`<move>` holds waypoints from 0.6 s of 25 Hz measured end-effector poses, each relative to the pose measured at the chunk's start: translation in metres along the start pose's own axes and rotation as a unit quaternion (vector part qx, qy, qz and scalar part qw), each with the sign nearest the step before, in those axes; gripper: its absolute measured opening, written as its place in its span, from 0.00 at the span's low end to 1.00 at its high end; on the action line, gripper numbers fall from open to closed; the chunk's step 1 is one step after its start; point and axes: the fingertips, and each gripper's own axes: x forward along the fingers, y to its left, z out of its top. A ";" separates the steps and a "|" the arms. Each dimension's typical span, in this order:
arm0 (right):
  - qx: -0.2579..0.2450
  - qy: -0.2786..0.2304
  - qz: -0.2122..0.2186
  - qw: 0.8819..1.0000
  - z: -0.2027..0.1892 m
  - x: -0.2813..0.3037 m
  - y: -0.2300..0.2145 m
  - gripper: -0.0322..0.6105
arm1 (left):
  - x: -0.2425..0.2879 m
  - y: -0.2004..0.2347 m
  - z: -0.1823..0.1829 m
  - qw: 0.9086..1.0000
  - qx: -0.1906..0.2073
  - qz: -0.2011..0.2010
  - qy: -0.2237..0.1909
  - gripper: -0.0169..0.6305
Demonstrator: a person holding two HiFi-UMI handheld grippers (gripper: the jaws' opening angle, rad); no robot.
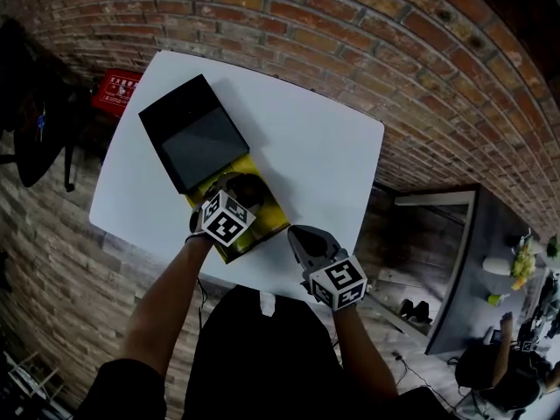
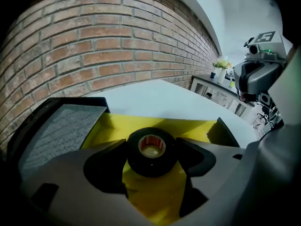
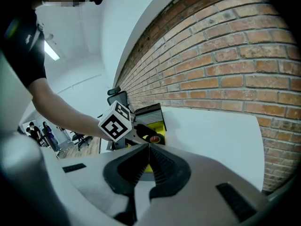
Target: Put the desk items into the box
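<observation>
Both arms of the person reach forward over the near edge of a white table [image 1: 306,138], each hand carrying a gripper. Held on the left side, the left gripper [image 2: 152,147] hangs over an open yellow box [image 1: 265,219], and its two jaws are clamped on a black tape roll [image 2: 151,158], one dark pad pressed against each side of it. A reddish core shows in the middle of the roll, and the roll sits above the yellow inside of the box, within its walls; I cannot tell whether it touches the bottom. The box's black lid [image 1: 192,134] is swung back and lies flat on the table on the far side, joined to the box along one edge.

Over to the right, the right gripper [image 3: 148,147] is held low near the table's front edge, beside the box but clear of it. Its jaws are pressed together with nothing between them, and they point across towards the box and the other gripper.

Behind the table stands a brick wall [image 1: 350,24], and a small red object [image 1: 118,88] lies off the table's far left corner.
</observation>
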 end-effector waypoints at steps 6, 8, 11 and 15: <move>0.002 -0.001 -0.004 1.000 0.001 -0.001 -0.004 0.08 | 0.004 -0.001 -0.007 1.000 0.009 -0.003 0.018 0.55; 0.002 0.000 -0.004 1.000 0.001 -0.001 -0.005 0.08 | 0.004 -0.001 -0.008 1.000 0.008 -0.004 0.020 0.55; 0.002 0.001 -0.004 1.000 0.001 0.000 -0.005 0.08 | 0.005 -0.001 -0.008 1.000 0.004 -0.007 0.027 0.55; 0.001 -0.001 -0.004 1.000 0.002 0.001 -0.006 0.08 | 0.006 -0.001 -0.008 1.000 0.002 -0.009 0.030 0.55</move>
